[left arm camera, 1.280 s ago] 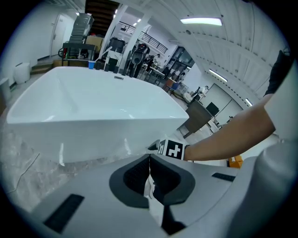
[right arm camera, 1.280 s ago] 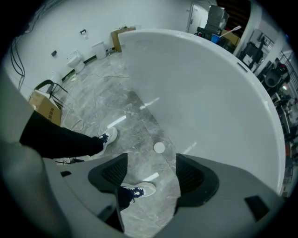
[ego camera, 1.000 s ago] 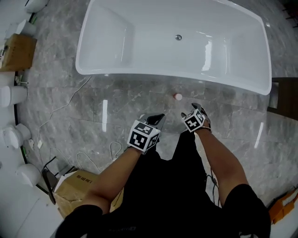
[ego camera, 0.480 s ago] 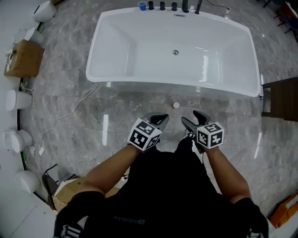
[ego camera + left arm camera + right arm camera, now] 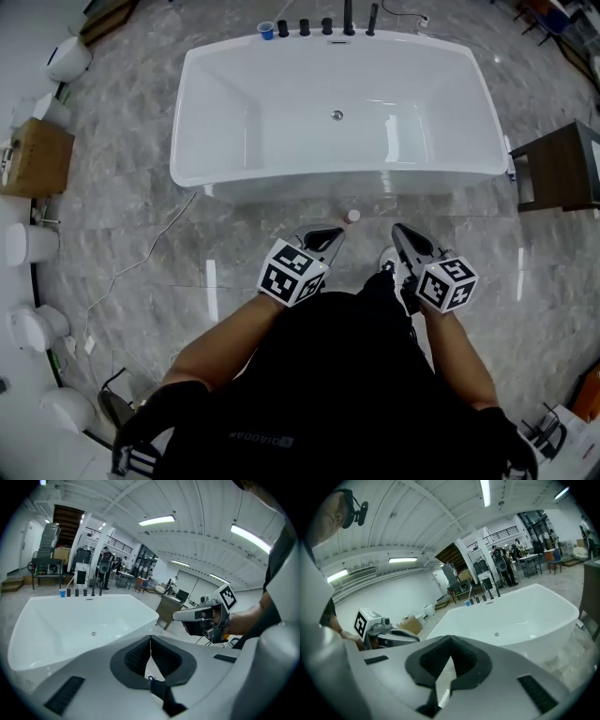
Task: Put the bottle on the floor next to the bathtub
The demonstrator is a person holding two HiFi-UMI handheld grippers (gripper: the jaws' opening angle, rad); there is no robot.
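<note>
A small bottle (image 5: 352, 217) stands on the floor (image 5: 112, 187) just beside the white bathtub (image 5: 234, 112), while the person holds the left claw (image 5: 323, 238) and right claw (image 5: 400, 232) clenched and empty near the waist, apparently to avoid knocking it, the task seemingly complete.

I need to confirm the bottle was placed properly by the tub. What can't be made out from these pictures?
- Bottle, head view: too small to tell if upright or touching the bathtub.
- Left gripper view, right gripper view: the left tool and right tool hide the floor where it stands.
- Dark items on the tub's far rim, head view: too small to identify.
</note>
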